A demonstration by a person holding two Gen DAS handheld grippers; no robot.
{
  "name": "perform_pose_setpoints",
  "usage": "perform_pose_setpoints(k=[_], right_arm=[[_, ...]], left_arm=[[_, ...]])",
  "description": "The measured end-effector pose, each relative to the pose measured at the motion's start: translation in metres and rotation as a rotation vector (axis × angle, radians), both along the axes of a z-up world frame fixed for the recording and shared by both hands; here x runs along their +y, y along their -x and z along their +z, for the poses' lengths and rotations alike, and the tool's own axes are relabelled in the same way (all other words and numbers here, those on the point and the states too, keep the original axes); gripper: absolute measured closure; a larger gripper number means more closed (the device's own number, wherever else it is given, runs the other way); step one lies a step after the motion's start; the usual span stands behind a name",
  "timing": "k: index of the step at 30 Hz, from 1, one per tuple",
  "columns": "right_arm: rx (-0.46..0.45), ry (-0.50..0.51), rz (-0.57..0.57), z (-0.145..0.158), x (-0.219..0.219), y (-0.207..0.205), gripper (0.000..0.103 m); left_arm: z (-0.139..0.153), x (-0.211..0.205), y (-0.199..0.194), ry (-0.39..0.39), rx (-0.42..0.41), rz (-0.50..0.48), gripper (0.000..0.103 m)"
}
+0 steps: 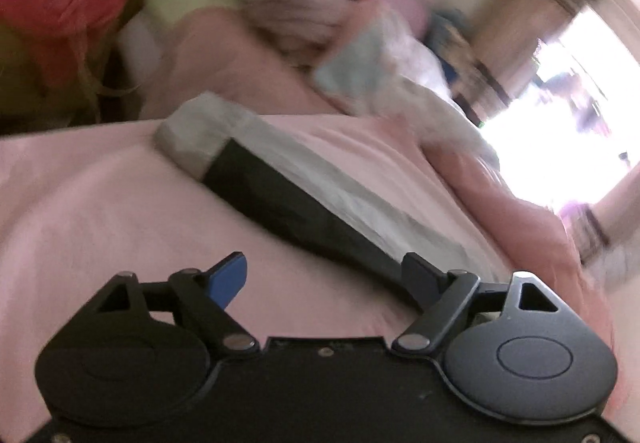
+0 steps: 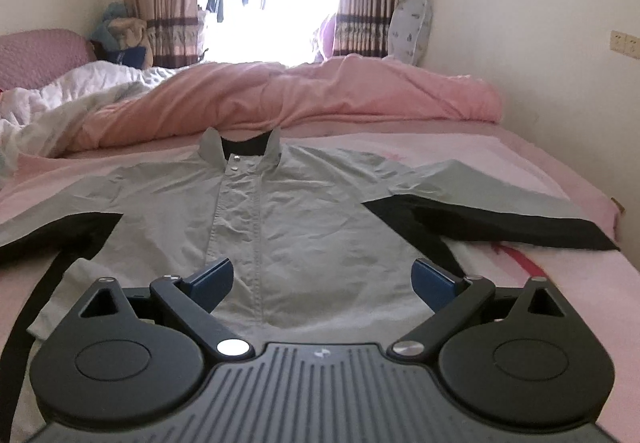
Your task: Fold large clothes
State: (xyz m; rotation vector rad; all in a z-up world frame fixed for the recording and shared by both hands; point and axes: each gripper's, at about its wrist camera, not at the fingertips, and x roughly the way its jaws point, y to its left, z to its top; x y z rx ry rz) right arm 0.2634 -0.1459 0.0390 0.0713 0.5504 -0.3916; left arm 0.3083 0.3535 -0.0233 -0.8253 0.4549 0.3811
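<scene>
We see our left claw [image 1: 326, 275] as black linkage arms on silver pivot screws, with one blue pad [image 1: 228, 277] and two round dark housings. Our right claw [image 2: 324, 279] is built alike: blue pads [image 2: 212, 281] on both fingers, black arms, bright round screws, and a grey ribbed body carrying a small white mark.

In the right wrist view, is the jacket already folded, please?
No, the jacket lies flat on the bed, front up, with both sleeves spread out sideways.
</scene>
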Motion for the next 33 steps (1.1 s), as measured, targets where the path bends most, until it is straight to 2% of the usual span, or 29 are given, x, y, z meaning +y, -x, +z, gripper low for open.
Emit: perform_pose_setpoints(k=[3, 10, 12, 18, 21, 23, 24, 26, 28, 31, 33], right_arm=[[0.026, 0.002, -0.006, -0.008, -0.002, -0.02, 0.0], [0.067, 0.007, 0.012, -0.02, -0.001, -0.05, 0.0], [0.077, 0.012, 0.018, -0.024, 0.0, -0.057, 0.0], [0.105, 0.027, 0.023, -0.032, -0.002, -0.067, 0.0], [0.113, 0.017, 0.017, -0.036, -0.006, -0.069, 0.0], [0.116, 0.007, 0.014, -0.037, -0.009, -0.069, 0.0], [0.116, 0.004, 0.015, -0.038, -0.01, -0.069, 0.0], [0.118, 0.0, 0.015, -0.039, -0.012, -0.067, 0.0], [0.116, -0.005, 0.012, -0.038, -0.015, -0.064, 0.0], [0.106, -0.022, -0.001, -0.036, -0.021, -0.058, 0.0], [0.096, -0.037, -0.004, -0.035, -0.025, -0.052, 0.0]], left_arm=[[-0.014, 0.028, -0.014, 0.104, 0.004, 0.088, 0.027], [-0.033, 0.064, -0.035, 0.242, -0.016, 0.194, 0.029], [-0.043, 0.067, -0.037, 0.276, -0.028, 0.225, 0.034], [-0.051, 0.084, -0.04, 0.281, -0.111, 0.28, 0.034], [-0.048, 0.087, -0.047, 0.265, -0.082, 0.285, 0.049], [-0.046, 0.087, -0.053, 0.234, -0.029, 0.293, 0.074], [-0.046, 0.088, -0.056, 0.224, -0.01, 0.294, 0.078], [-0.044, 0.088, -0.06, 0.22, -0.003, 0.271, 0.098], [-0.033, 0.083, -0.064, 0.186, -0.024, 0.253, 0.103], [-0.003, 0.067, -0.066, 0.104, -0.093, 0.212, 0.103], [0.024, 0.048, -0.071, 0.06, -0.138, 0.149, 0.103]])
